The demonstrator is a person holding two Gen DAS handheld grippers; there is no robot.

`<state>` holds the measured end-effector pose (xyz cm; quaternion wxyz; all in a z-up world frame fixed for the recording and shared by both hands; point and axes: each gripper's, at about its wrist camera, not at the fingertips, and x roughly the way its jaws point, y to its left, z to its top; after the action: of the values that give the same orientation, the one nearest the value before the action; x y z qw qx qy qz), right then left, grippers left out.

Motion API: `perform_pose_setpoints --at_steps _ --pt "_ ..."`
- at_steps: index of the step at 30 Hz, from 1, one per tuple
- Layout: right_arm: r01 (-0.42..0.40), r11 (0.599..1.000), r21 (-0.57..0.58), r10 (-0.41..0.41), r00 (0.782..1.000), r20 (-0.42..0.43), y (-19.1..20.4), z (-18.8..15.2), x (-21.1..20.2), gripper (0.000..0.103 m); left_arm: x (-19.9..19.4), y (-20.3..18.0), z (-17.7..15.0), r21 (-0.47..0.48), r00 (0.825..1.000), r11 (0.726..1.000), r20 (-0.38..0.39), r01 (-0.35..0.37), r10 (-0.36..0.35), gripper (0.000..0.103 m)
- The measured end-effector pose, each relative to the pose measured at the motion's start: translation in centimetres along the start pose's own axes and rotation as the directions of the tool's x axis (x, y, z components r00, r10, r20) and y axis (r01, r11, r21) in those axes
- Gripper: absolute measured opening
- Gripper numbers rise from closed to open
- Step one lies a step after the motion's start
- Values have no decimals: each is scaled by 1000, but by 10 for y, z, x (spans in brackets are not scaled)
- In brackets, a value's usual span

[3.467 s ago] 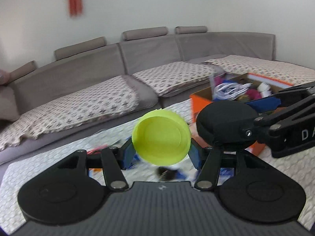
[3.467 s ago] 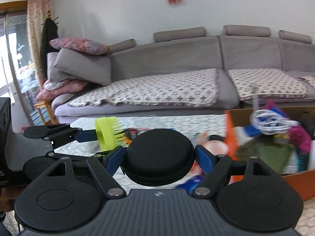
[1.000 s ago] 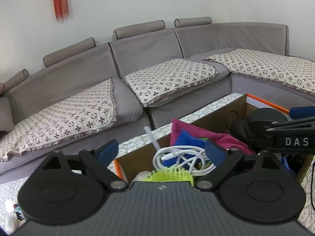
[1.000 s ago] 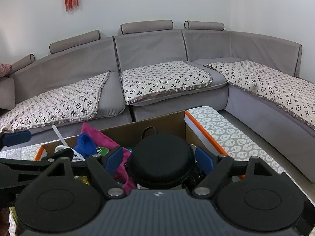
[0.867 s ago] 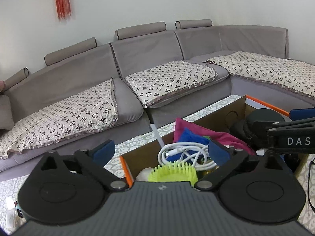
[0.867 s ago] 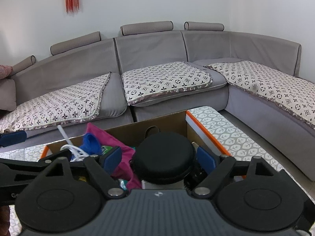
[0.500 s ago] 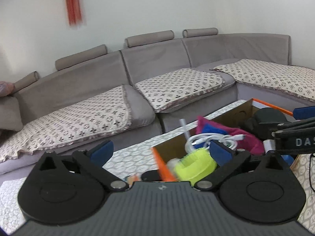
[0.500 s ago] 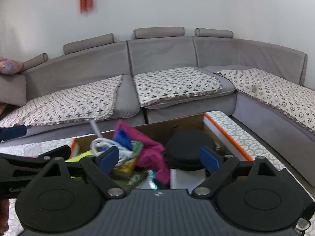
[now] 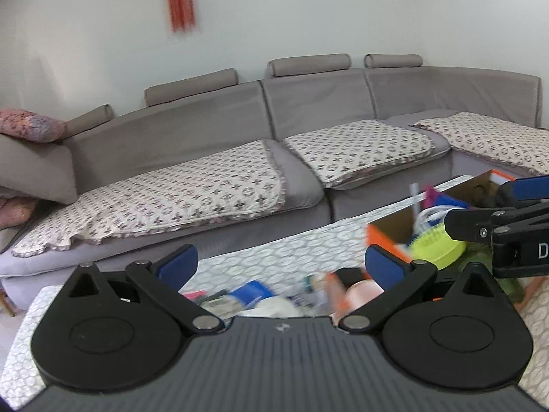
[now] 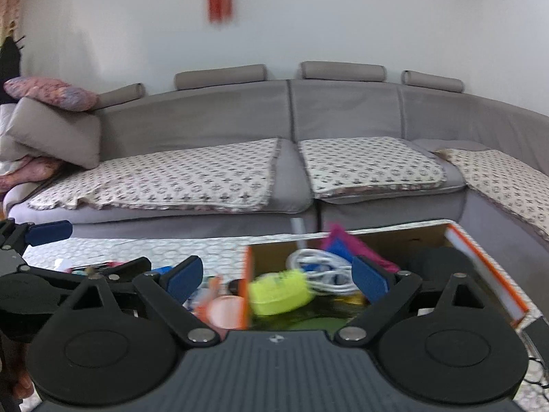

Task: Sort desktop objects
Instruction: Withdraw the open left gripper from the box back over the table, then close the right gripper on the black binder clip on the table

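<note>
The cardboard box (image 10: 477, 257) with an orange rim stands on the patterned table. The yellow-green brush (image 10: 279, 293) lies inside it near its left wall, next to a white cable (image 10: 319, 267), pink cloth and the black round case (image 10: 442, 261). The brush also shows in the left wrist view (image 9: 437, 249). My right gripper (image 10: 278, 276) is open and empty, above the box's left side. My left gripper (image 9: 281, 266) is open and empty, over blurred loose items (image 9: 271, 295) left of the box. The box also shows in the left wrist view (image 9: 387, 237).
A pink roll (image 10: 223, 310) and small packets lie on the table (image 9: 274, 250) just left of the box. A grey sofa (image 10: 274, 137) runs behind the table. The right gripper's arm (image 9: 497, 226) crosses the right edge of the left wrist view.
Both grippers opened: the brush and the black case dropped into the box. Both grippers have since swung left, away from the box, the left one over the loose items.
</note>
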<state>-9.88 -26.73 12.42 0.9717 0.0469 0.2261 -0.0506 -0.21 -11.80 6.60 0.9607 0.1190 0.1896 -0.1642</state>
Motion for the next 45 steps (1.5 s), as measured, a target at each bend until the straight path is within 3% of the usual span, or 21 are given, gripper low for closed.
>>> perform_pose_setpoints --at_steps 16,29,37,41,45 --pt "-165 982 -90 161 986 -42 108 -6 19 95 -14 80 -36 -86 992 989 -43 -120 117 103" --pt "-287 954 -85 274 952 -135 163 -44 45 95 -11 135 -84 -113 977 975 -116 -191 178 103" --pt "-359 930 -81 333 914 -231 182 -78 65 80 5 162 -115 -132 971 974 -182 -183 158 103" --pt "-359 930 -73 331 909 -251 181 -86 74 77 7 164 -120 -155 979 979 -176 -130 102 101" --pt "-375 924 -72 344 900 -268 176 -93 82 67 13 151 -118 -109 985 992 -164 -64 45 100"
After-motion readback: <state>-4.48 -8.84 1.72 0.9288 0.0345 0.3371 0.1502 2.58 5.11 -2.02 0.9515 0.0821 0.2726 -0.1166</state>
